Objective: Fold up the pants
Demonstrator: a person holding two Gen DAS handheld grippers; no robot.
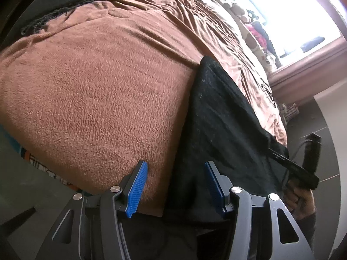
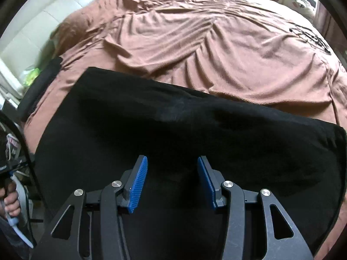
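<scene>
Looking along your left gripper [image 1: 176,186], you have its blue pads [image 1: 137,189] standing apart with nothing clamped between them; it is released, poised over the near edge of the bed where the brown blanket [image 1: 97,91] meets the black pants [image 1: 219,125]. Those pants lie flat on the blanket, running from the near edge toward the far side, to the right of the bare blanket. A second dark garment [image 1: 60,2] sits at the far left corner, well apart. Your right hand [image 1: 300,199] shows at the right edge, gripping its tool. In the right wrist view, your right gripper [image 2: 172,184] is likewise unclenched, pads parted above the pants [image 2: 173,119], which spread wide across the near part of the bed; whether the fingertips touch the cloth cannot be told. Rumpled blanket [image 2: 195,43] fills the far side.
</scene>
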